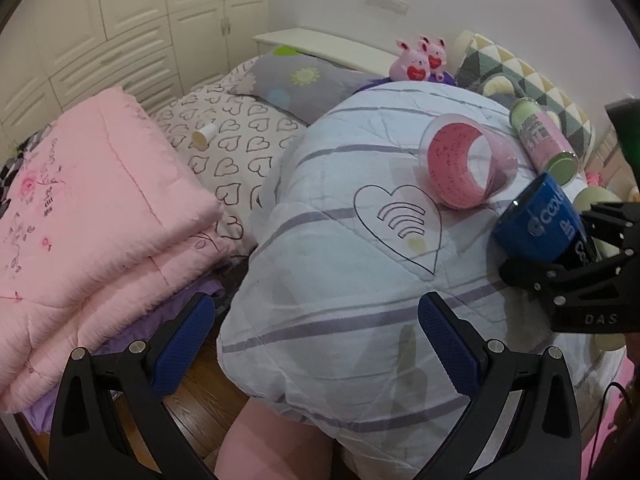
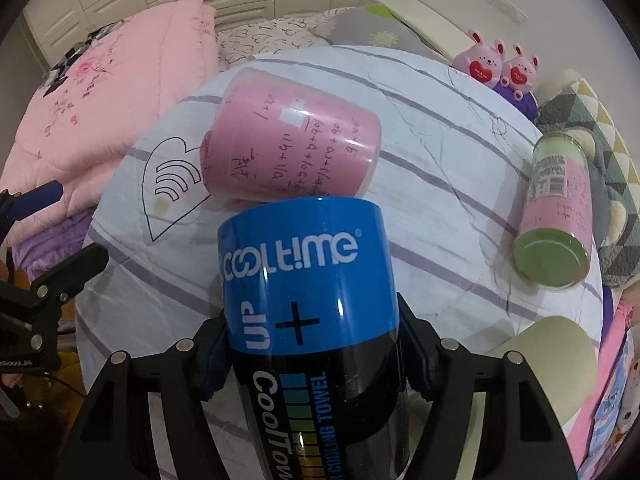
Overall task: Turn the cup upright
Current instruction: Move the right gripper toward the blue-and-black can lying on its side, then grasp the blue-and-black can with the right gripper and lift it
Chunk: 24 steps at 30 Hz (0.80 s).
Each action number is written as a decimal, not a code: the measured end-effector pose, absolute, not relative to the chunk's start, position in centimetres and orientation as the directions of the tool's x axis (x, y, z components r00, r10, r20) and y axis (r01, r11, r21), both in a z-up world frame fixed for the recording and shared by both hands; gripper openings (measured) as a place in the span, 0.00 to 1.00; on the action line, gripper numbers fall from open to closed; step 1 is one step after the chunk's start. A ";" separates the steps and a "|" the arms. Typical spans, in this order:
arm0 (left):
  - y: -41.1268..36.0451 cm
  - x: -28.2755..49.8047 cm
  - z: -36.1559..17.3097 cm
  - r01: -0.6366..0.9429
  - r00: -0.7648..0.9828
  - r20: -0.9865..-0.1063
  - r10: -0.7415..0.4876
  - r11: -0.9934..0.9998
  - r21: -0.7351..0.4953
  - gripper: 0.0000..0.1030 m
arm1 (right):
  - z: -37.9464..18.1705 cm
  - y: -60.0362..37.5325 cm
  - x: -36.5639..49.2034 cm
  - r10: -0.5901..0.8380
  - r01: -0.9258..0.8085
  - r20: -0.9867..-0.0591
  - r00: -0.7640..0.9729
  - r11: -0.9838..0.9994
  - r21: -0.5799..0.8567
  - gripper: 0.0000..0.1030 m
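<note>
A blue and black cup [image 2: 312,304] printed "COOLTIME" lies tilted in my right gripper [image 2: 316,356], which is shut on its sides. In the left wrist view the same cup [image 1: 540,220] points its open mouth leftward above the white striped quilt [image 1: 340,280]. A clear cup with pink paper inside [image 1: 468,164] lies on its side on the quilt, just beyond the blue cup [image 2: 296,148]. My left gripper [image 1: 316,340] is open and empty, near the quilt's front edge.
A green and pink cylinder [image 2: 556,216] lies on its side at the quilt's right. A folded pink blanket [image 1: 92,220] is at the left. A small paper cup [image 1: 204,136] lies on the heart-print sheet. Pink bunny toys [image 1: 420,60] sit at the back.
</note>
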<state>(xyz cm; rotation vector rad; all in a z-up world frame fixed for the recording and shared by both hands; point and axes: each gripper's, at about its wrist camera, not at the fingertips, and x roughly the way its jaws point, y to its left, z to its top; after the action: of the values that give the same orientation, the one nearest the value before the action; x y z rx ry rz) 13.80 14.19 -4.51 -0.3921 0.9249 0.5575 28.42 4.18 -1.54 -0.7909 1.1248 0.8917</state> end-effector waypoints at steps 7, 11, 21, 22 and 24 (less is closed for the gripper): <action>13.4 13.7 -4.3 -0.559 0.499 -0.820 0.280 0.827 -0.057 1.00 | -0.9 3.1 28.2 0.216 -0.865 -0.969 0.116 0.502 0.009 0.68; 12.7 14.0 -4.0 -0.516 0.516 -0.817 0.258 0.855 -0.056 1.00 | -0.6 1.8 27.6 0.220 -0.835 -0.969 0.110 0.550 0.030 0.67; 10.6 15.5 -2.1 -0.326 0.586 -0.791 0.178 0.945 -0.029 1.00 | 1.1 -3.7 26.5 0.275 -0.649 -0.959 0.074 0.743 0.163 0.66; 10.4 15.7 -2.1 -0.304 0.589 -0.791 0.162 0.952 -0.032 1.00 | 1.1 -4.6 26.4 0.283 -0.615 -0.957 0.066 0.767 0.184 0.66; 10.0 16.2 -1.9 -0.258 0.599 -0.790 0.128 0.965 -0.039 1.00 | 1.0 -6.1 26.2 0.296 -0.541 -0.953 0.056 0.812 0.220 0.66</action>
<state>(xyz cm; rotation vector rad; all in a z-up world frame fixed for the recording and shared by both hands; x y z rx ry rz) 16.15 9.95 -1.88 -0.1555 0.9019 0.2249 26.18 -6.11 1.04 -0.2170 1.3760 0.6423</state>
